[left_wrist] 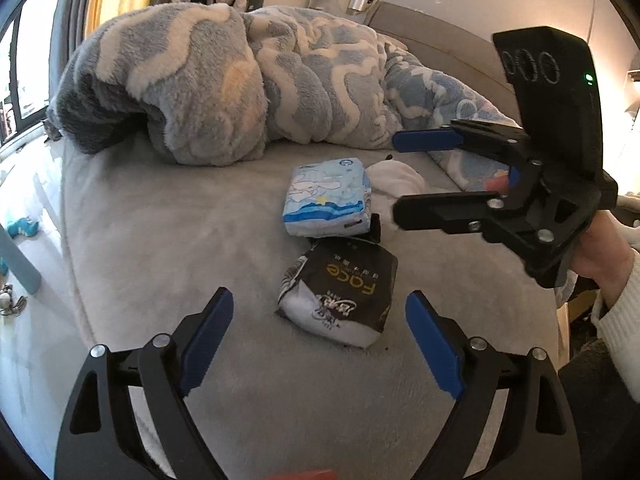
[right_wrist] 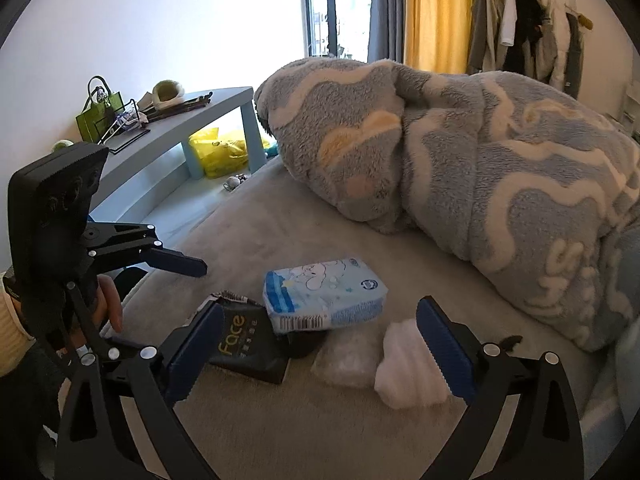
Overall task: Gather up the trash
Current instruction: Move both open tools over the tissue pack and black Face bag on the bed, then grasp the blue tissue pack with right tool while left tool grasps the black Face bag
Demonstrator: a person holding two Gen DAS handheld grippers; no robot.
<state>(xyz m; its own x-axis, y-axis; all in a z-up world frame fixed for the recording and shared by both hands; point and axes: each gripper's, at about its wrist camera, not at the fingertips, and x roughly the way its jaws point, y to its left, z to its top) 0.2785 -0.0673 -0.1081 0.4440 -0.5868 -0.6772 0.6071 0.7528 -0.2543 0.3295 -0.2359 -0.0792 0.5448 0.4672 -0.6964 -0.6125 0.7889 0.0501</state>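
the left gripper (left_wrist: 320, 344) is hanging released, nothing gripped, near a black crinkled "face" tissue pack (left_wrist: 340, 292) lying on the grey bed sheet (left_wrist: 160, 220); a pale blue cartoon-printed tissue pack (left_wrist: 326, 198) is touching it at twelve o'clock; the right gripper (right_wrist: 320, 348) is also gaping empty, a white crumpled tissue wad (right_wrist: 404, 368) by its right finger.

Both black, blue-padded claws tilt downward, empty: left claw (left_wrist: 320, 342) spread wide, right claw (right_wrist: 320, 350) spread wide too.

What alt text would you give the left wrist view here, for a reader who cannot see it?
The open, empty left gripper points down at a black tissue pack on a grey bed, with a blue cartoon tissue pack just beyond it. The right gripper, also open and empty, reaches in from the right near a crumpled white tissue; a fluffy blue blanket is heaped behind.
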